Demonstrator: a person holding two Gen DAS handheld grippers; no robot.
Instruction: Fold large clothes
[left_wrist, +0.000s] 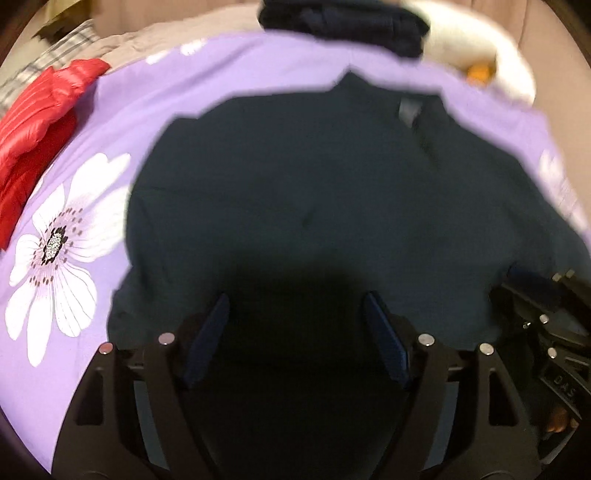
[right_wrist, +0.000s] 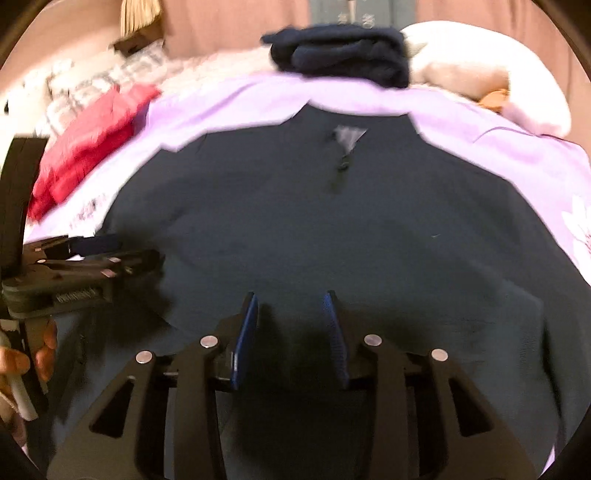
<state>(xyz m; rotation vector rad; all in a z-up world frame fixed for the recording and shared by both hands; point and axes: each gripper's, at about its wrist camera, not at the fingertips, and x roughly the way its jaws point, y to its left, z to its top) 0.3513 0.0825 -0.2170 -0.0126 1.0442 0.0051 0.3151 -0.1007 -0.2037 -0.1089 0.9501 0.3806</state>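
Nearest the lens: left gripper (left_wrist: 297, 310), black arms with blue pads, jaws spread wide, nothing between them, poised above the near hem of a dark navy garment (left_wrist: 317, 192). Spread flat ahead of both grippers on a lilac bedsheet (left_wrist: 122, 122) printed with a large white flower (left_wrist: 59, 251). Collar and small neck label at the far end, straight ahead. Right gripper (right_wrist: 291, 317) likewise over the near edge of that garment, jaws parted more narrowly, pads clear of the cloth, gripping nothing. Off to its left, the other gripper seen side-on, fingers of a hand (right_wrist: 40, 350) wrapped around its handle. Beyond the collar, a folded dark navy pile (right_wrist: 340, 55). Far left of both grippers, a red puffer jacket (left_wrist: 40, 122); far right, a white pillow (right_wrist: 480, 77). Both views blurred.
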